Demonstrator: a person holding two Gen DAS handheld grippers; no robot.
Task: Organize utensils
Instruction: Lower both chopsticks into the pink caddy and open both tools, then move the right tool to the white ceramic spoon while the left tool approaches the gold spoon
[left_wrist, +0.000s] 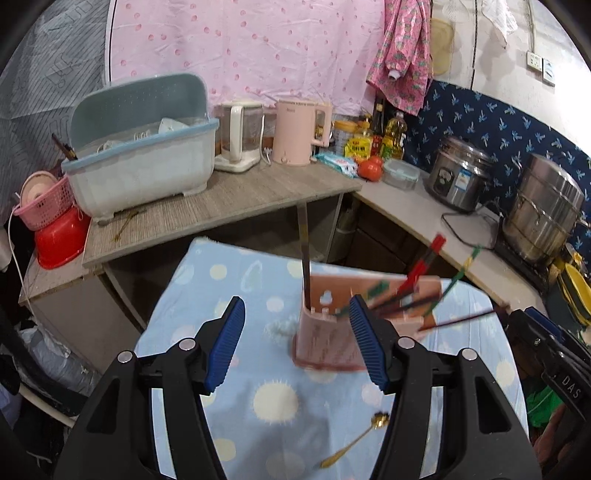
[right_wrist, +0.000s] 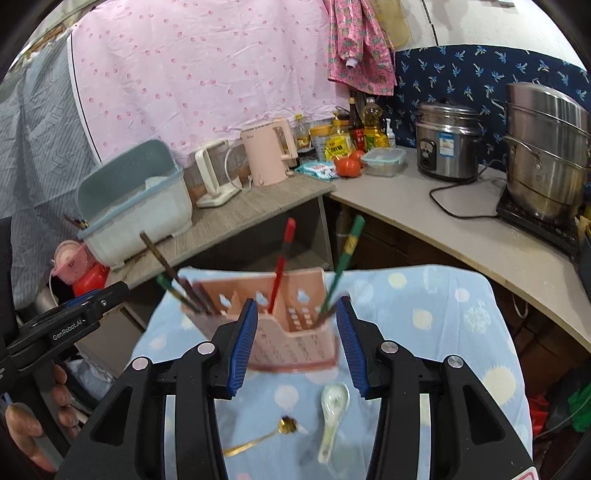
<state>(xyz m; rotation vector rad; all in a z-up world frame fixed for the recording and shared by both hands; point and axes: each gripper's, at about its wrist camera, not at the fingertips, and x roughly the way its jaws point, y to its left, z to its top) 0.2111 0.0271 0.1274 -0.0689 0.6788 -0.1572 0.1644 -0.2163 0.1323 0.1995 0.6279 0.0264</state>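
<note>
Chopsticks already stood in the pink holder; gold spoon and ceramic spoon lay unsorted beneath the spread, empty right gripper, the left gripper likewise spread and empty.

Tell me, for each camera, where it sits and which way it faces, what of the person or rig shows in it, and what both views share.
Left wrist: sits on the left gripper, facing forward and down at the pink utensil holder; its own open fingers show, and the right gripper at the right edge.
Right wrist: sits on the right gripper, facing the same holder; its open fingers show, plus the left gripper and a hand at left.
Shared: the holder, gold spoon, blue cloth, pink kettle.
</note>
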